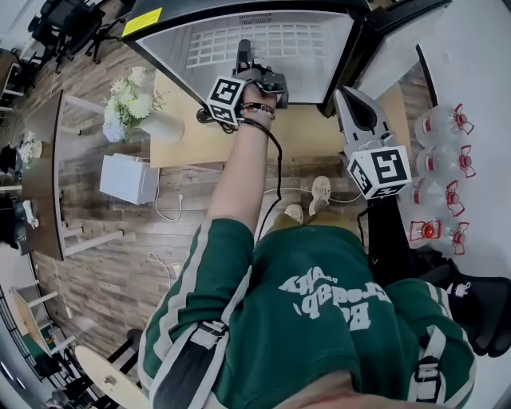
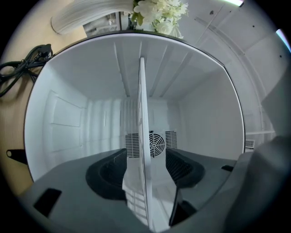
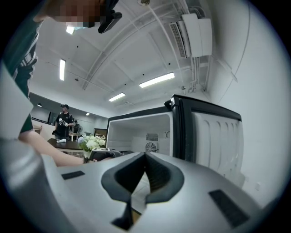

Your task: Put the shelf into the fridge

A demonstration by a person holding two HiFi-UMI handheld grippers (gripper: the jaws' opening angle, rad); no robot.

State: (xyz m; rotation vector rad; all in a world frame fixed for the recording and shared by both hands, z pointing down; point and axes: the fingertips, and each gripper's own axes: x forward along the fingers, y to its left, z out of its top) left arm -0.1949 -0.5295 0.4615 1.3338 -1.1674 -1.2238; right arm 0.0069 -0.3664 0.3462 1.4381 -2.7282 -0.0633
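The small fridge (image 1: pixel 150 22) stands open on a low wooden stand, its white inside (image 2: pixel 68 113) filling the left gripper view. The white wire shelf (image 1: pixel 295 46) lies inside it. In the left gripper view the shelf (image 2: pixel 142 104) shows edge-on between the jaws. My left gripper (image 1: pixel 243 54) reaches into the fridge mouth. The left gripper (image 2: pixel 145 155) is open, its pads standing clear of the shelf on both sides. My right gripper (image 1: pixel 346 96) hangs in front of the fridge's right edge. The right gripper (image 3: pixel 145 157) is shut, with nothing held.
The fridge door (image 1: pixel 391 40) swings open to the right, and that door (image 3: pixel 213 136) shows ribbed in the right gripper view. A vase of white flowers (image 1: pixel 132 100) and a white box (image 1: pixel 128 177) stand at left. Several red-capped bottles (image 1: pixel 443 176) lie at right. A person (image 3: pixel 64 120) stands far back.
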